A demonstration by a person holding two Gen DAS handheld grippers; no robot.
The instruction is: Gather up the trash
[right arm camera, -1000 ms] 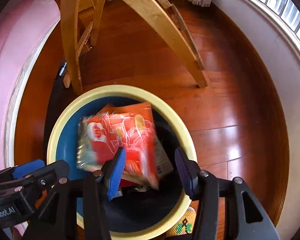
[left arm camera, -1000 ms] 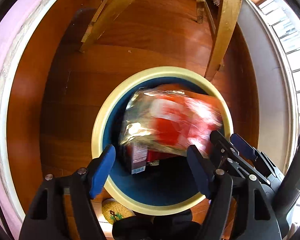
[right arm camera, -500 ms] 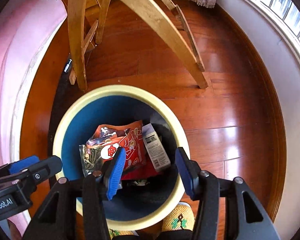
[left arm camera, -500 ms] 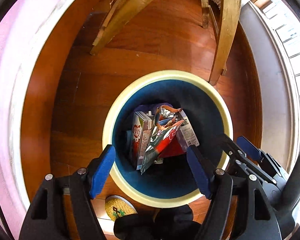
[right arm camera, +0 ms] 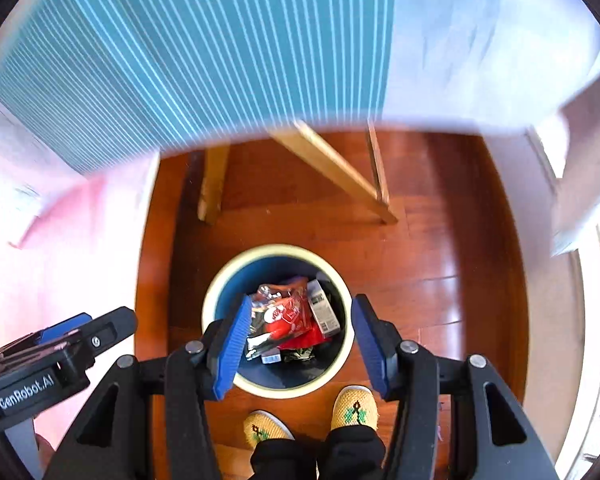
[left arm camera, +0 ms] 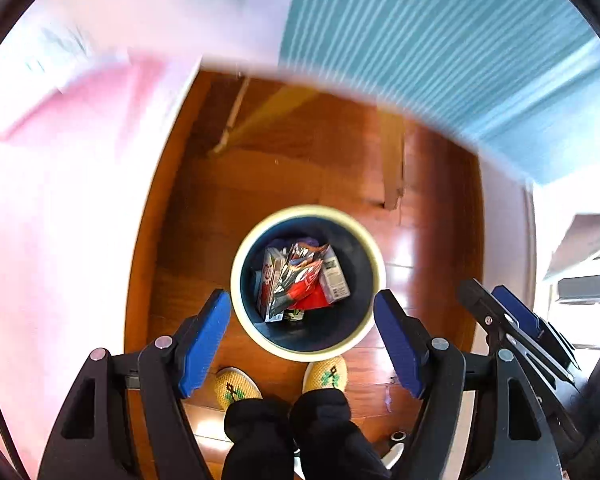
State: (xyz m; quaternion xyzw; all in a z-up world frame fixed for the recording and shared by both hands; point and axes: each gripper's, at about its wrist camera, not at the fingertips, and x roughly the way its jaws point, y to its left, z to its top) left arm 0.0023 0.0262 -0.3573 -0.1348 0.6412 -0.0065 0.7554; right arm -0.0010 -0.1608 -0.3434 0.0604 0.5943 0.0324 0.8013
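Note:
A round bin with a cream rim and dark blue inside stands on the wooden floor far below both grippers. A red and silver snack bag lies in it on top of small cartons. My left gripper is open and empty, high above the bin. My right gripper is open and empty too, also high above the bin. The right gripper shows at the right edge of the left wrist view; the left gripper shows at the left edge of the right wrist view.
A table with a teal striped cloth fills the top of both views, its wooden legs behind the bin. A pink covered surface lies left. The person's yellow slippers stand just before the bin. A window wall is right.
Both grippers have risen well above the bin, so the table top has come into view. The snack bag dropped from between them a second ago and now lies in the bin.

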